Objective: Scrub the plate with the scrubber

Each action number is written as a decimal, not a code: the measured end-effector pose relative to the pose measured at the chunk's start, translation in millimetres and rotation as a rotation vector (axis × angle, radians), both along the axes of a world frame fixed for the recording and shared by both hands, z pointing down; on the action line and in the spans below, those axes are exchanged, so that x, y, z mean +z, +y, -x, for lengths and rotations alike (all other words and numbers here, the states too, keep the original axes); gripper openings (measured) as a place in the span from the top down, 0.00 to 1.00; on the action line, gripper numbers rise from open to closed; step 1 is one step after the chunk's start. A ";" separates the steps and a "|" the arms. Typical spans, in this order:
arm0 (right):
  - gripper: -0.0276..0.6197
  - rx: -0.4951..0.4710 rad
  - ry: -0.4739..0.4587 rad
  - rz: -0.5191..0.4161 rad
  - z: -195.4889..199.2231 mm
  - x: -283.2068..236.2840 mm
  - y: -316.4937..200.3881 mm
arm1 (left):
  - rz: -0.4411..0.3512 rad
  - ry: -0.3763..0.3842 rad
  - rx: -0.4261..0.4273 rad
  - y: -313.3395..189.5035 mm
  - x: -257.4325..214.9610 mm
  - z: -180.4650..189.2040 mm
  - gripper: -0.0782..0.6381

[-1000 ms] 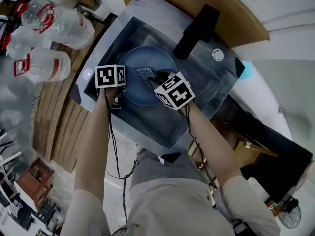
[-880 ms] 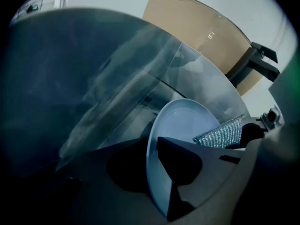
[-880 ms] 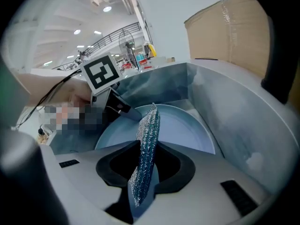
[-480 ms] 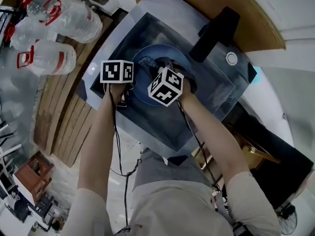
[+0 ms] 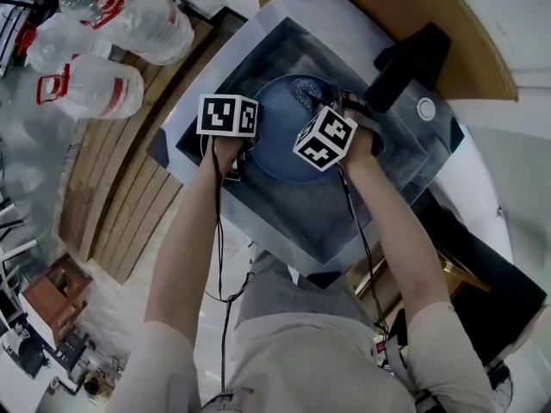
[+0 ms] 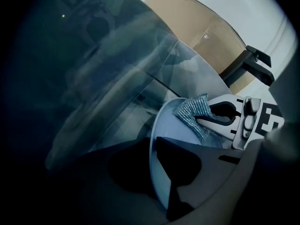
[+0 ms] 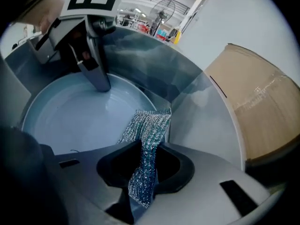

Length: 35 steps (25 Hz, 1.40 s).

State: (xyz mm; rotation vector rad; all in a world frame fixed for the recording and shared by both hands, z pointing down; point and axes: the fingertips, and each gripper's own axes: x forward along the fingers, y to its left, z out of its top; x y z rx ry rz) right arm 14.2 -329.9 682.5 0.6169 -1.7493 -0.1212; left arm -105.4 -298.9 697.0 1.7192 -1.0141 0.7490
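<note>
A blue plate (image 5: 274, 140) lies tilted in the sink basin (image 5: 344, 222). My left gripper (image 5: 244, 151) is at the plate's left rim. In the left gripper view its jaws (image 6: 151, 146) straddle the rim of the plate (image 6: 161, 125) and clamp it. My right gripper (image 5: 315, 107) reaches over the plate and is shut on a silvery mesh scrubber (image 5: 303, 89). In the right gripper view the scrubber (image 7: 149, 130) hangs from the jaws (image 7: 145, 156) onto the plate (image 7: 70, 121) near its far rim, with the left gripper (image 7: 99, 81) opposite.
A black faucet (image 5: 405, 58) overhangs the basin's far right, beside a round button (image 5: 425, 108). Large water bottles (image 5: 95, 50) stand at the far left on wooden boards (image 5: 112, 205). A brown board (image 7: 253, 111) rises behind the sink.
The right gripper has swept the scrubber from the plate's middle toward its far rim. The left gripper has stayed at the plate's left rim.
</note>
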 end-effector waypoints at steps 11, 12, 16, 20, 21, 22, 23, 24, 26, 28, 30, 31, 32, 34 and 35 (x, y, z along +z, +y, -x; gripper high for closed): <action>0.80 -0.161 0.186 0.180 -35.7 -5.5 74.5 | 0.006 0.030 -0.064 -0.7 1.0 1.5 0.81; 0.80 -0.177 0.154 0.210 -28.2 -5.4 87.7 | 0.007 0.034 -0.071 -0.5 1.1 1.5 0.81; 0.81 -0.287 0.089 0.212 15.7 0.3 129.1 | 0.003 0.038 -0.076 -0.8 0.2 1.7 0.81; 0.80 -0.407 0.088 0.175 61.7 3.3 139.5 | -0.004 0.034 -0.073 -0.7 -0.2 0.7 0.81; 0.80 -0.407 0.074 0.177 68.5 4.4 136.1 | -0.005 0.037 -0.078 -0.7 -0.2 0.8 0.81; 0.80 -0.395 0.053 0.182 73.8 5.1 131.3 | -0.004 0.041 -0.082 -0.8 -0.1 0.9 0.81; 0.80 -0.378 0.030 0.186 78.3 5.5 125.6 | -0.004 0.043 -0.086 -0.9 -0.1 1.1 0.81; 0.80 -0.362 0.014 0.187 82.4 5.8 119.2 | -0.004 0.046 -0.089 -0.8 0.0 1.5 0.81; 0.80 -0.340 0.011 0.168 88.0 6.2 104.4 | 0.000 0.054 -0.101 -0.5 0.4 3.0 0.81; 0.80 -0.336 0.048 0.115 87.7 6.3 86.9 | 0.010 0.079 -0.130 -1.1 0.6 4.0 0.81; 0.81 -0.358 0.113 0.041 84.6 5.9 72.7 | 0.023 0.112 -0.164 -1.9 0.6 4.3 0.81; 0.81 -0.372 0.143 0.008 83.7 5.6 68.4 | 0.026 0.118 -0.172 -1.9 0.6 4.5 0.81; 0.81 -0.385 0.167 -0.018 83.0 5.4 65.4 | 0.027 0.119 -0.174 -1.8 0.5 4.6 0.81; 0.82 -0.396 0.198 -0.052 80.6 5.6 59.9 | 0.026 0.122 -0.177 -1.6 0.5 4.2 0.81; 0.82 -0.393 0.204 -0.059 78.3 6.0 57.1 | 0.026 0.125 -0.178 -1.6 0.6 3.5 0.81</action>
